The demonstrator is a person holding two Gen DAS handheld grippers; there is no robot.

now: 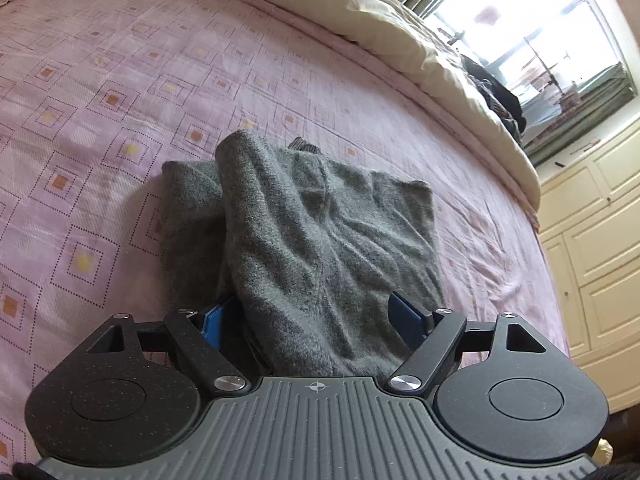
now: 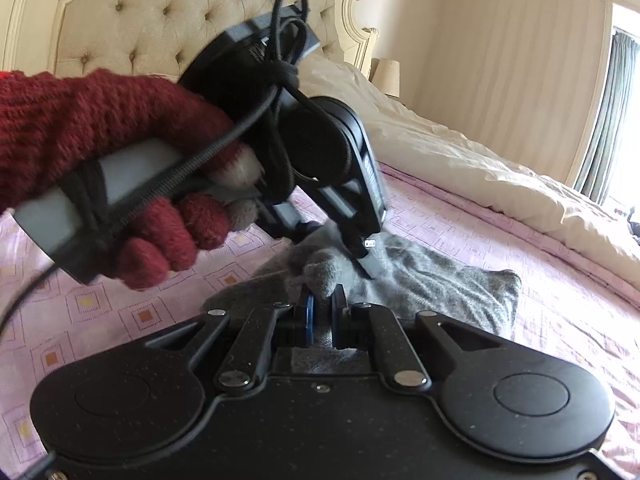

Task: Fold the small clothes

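left gripper (image 1: pixel 316 312) jaws wide, straddling grey garment (image 1: pixel 320 216) | right gripper (image 2: pixel 322 312) jaws pinch its near fold | garment runs ahead across bed (image 1: pixel 120 80)

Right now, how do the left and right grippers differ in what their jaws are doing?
The left gripper has its jaws spread wide around the grey garment; the right gripper has its jaws nearly closed, pinching a fold. Both work the same garment on the pink bedspread.
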